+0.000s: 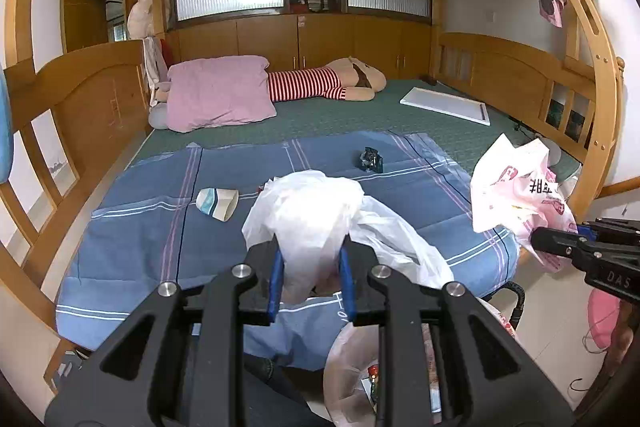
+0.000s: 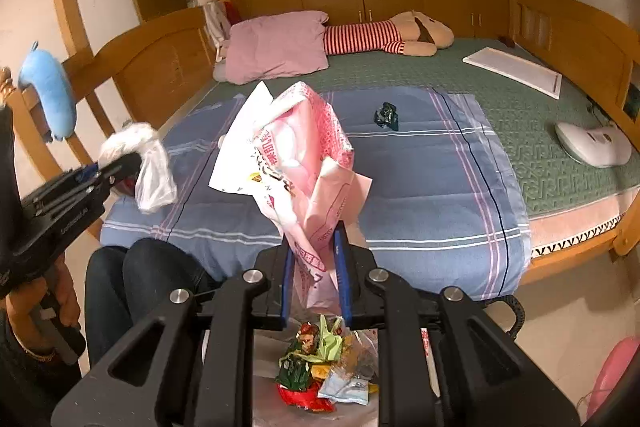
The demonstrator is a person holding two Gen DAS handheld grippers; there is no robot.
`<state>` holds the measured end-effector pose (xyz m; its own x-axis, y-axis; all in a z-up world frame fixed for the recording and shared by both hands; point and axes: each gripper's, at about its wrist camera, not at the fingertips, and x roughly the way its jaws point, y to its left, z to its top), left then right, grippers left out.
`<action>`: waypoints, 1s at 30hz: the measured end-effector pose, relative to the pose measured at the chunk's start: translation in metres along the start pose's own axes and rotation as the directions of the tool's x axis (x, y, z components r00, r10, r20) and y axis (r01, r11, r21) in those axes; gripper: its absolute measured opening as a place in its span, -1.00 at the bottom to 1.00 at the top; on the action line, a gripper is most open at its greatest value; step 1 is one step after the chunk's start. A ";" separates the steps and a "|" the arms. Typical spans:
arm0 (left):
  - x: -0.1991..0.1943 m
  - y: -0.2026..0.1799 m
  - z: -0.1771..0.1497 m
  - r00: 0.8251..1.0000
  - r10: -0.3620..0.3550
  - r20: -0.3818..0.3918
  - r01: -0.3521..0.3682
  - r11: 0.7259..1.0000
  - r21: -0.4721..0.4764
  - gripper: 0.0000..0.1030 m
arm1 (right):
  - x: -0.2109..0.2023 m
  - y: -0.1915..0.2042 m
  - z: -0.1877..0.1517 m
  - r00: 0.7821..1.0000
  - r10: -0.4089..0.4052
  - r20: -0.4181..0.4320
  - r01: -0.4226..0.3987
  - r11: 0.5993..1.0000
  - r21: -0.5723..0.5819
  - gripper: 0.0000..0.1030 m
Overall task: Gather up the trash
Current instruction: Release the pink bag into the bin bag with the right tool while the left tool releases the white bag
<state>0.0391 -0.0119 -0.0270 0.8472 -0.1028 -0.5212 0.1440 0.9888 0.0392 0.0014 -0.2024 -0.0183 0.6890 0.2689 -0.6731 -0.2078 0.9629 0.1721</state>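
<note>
- Nearest to the camera, the left gripper (image 1: 310, 267) has its blue fingers (image 1: 276, 277) clamped on the white edge of the plastic bag (image 1: 308, 215), which is bunched up above them.
- Below the fingers the bag hangs open, and wrappers (image 2: 320, 363) lie inside it in a small heap.
- On the blue blanket (image 1: 160, 227) of the bed, a paper cup (image 1: 218, 203) lies on its side to the left, well apart from the bag.
- Further back, near the middle, lies a dark wrapper (image 1: 370, 159), crumpled.
- At the right, the right gripper (image 2: 314, 267) has its fingers pressed together on the pink printed edge (image 2: 304, 163) of the same bag.
</note>
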 end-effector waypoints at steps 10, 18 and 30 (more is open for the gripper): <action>0.004 -0.008 -0.004 1.000 -0.025 -0.015 0.025 0.999 0.031 -0.53 | 0.080 -0.021 -0.056 0.945 -0.001 -0.326 0.026 0.997 0.072 -0.49; 0.020 -0.017 -0.013 0.989 -0.122 -0.088 0.126 0.991 0.037 -0.52 | 0.092 -0.034 -0.064 0.931 -0.003 -0.364 0.072 0.982 0.175 0.19; 0.068 -0.065 -0.066 0.874 -0.344 -0.342 0.396 0.914 0.092 0.17 | 0.060 -0.098 -0.046 0.980 -0.031 -0.197 0.117 0.887 0.446 0.30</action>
<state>0.0530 -0.0765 -0.1214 0.5161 -0.3929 -0.7611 0.5139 0.8529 -0.0919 0.0313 -0.2815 -0.1088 0.5451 0.2296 -0.8063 0.2064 0.8954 0.3945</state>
